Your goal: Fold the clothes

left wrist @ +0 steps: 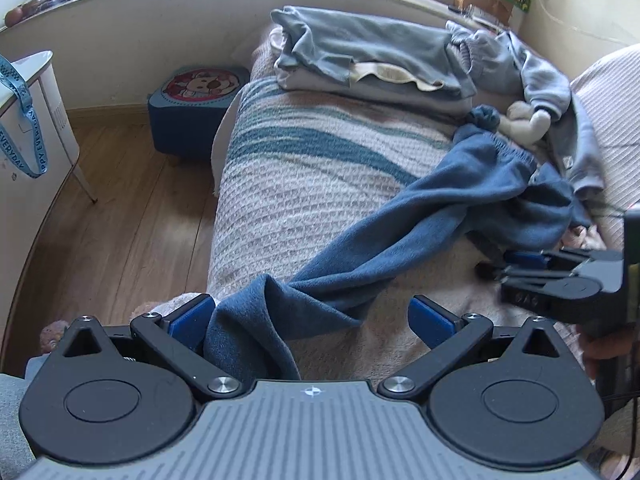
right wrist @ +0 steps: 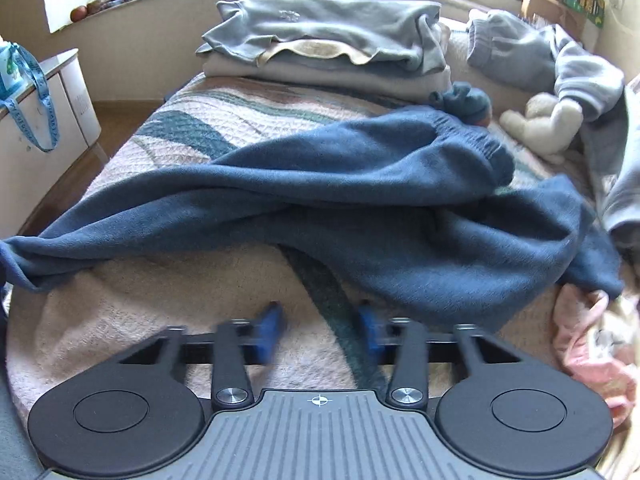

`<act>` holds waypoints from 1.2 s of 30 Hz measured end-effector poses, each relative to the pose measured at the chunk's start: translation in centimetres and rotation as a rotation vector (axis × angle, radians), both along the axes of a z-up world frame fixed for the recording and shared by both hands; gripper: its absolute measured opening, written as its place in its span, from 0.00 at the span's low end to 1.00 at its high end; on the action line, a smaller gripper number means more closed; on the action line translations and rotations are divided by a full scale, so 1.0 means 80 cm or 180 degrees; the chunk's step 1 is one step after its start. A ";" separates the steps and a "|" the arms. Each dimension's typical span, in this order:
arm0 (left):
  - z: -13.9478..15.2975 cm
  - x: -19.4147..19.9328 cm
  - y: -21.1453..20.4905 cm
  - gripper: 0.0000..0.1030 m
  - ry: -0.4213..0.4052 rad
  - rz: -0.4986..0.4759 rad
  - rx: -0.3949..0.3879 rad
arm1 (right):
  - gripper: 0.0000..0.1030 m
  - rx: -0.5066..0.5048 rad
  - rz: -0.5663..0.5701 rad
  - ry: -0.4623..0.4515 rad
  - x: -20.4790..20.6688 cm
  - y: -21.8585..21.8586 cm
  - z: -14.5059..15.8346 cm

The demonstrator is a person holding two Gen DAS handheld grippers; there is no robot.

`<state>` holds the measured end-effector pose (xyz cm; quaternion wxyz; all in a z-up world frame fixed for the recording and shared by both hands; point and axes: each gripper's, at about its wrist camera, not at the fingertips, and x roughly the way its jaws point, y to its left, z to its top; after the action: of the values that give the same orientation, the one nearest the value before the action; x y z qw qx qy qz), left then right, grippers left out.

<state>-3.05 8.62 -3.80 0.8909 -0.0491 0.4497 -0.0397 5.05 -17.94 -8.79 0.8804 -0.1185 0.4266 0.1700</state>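
Dark blue sweatpants (left wrist: 440,216) lie crumpled across the striped bed blanket (left wrist: 288,168); they also fill the middle of the right wrist view (right wrist: 360,208). My left gripper (left wrist: 312,316) is open, with one pant leg end (left wrist: 248,320) draped between its fingers, resting against the left pad. My right gripper (right wrist: 320,332) is open and empty just in front of the pants' near edge, low over the blanket; it also shows at the right of the left wrist view (left wrist: 496,270).
A stack of folded grey clothes (left wrist: 360,56) lies at the far end of the bed. A loose light grey garment (left wrist: 540,76) and a cream plush toy (left wrist: 524,120) lie far right. Pink cloth (right wrist: 592,344) lies near right. Blue stool (left wrist: 192,108) and white cabinet (left wrist: 36,128) stand on the floor.
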 end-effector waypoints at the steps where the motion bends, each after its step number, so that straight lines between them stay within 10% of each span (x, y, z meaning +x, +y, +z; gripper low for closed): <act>1: -0.001 0.001 -0.001 1.00 0.0014 -0.0005 0.0018 | 0.13 0.0005 0.0014 -0.0004 0.000 -0.001 0.003; 16: 0.000 0.001 0.002 1.00 0.0038 0.0021 -0.0068 | 0.00 -0.0042 -0.0194 -0.0746 -0.031 -0.059 0.106; 25: 0.014 0.010 -0.006 1.00 -0.0001 -0.0035 -0.0145 | 0.21 0.0431 -0.0173 -0.0546 -0.054 -0.071 0.094; 36: 0.004 0.037 -0.062 1.00 0.0006 -0.0512 0.0073 | 0.35 0.0187 -0.0239 -0.0539 -0.054 -0.100 0.064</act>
<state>-0.11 3.68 -3.48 0.8850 -0.0026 0.4534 -0.1060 0.75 -25.96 -3.70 0.9222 -0.0905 0.3495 0.1386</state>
